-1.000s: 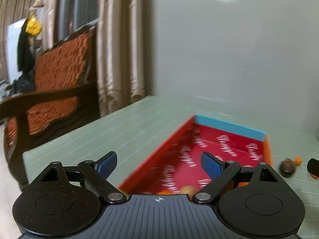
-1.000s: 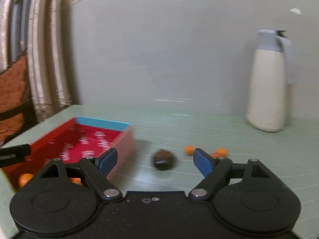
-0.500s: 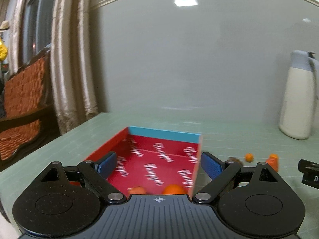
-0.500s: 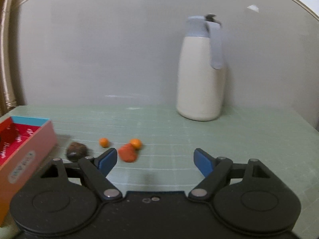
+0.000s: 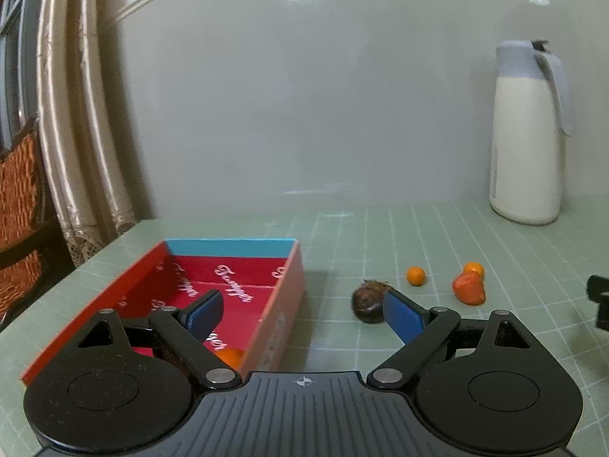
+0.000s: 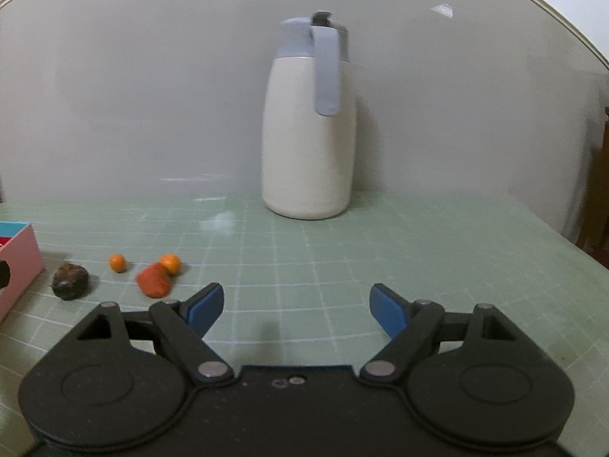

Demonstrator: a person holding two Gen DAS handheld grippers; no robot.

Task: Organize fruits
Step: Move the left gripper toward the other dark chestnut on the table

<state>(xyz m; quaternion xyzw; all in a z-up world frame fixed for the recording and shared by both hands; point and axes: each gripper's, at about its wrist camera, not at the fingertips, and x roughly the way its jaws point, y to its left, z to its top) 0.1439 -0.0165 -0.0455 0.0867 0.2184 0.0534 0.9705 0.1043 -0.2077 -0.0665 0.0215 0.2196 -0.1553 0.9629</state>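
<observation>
Red box sits left on the green table, one orange inside; four fruits (one brown) lie beside it. Left claw and right claw gape wide, holding nothing.

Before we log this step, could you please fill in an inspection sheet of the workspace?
Surface: green grid mat, bare ahead of the right gripper.
Job's things: red box holding one orange fruit; dark brown fruit, two small orange fruits and a red-orange fruit loose on the mat.
Clutter: white jug upright by the wall.
Grippers: left gripper and right gripper, jaws open, empty.
Cables: nothing seen.
Surroundings: curtain, chair.
</observation>
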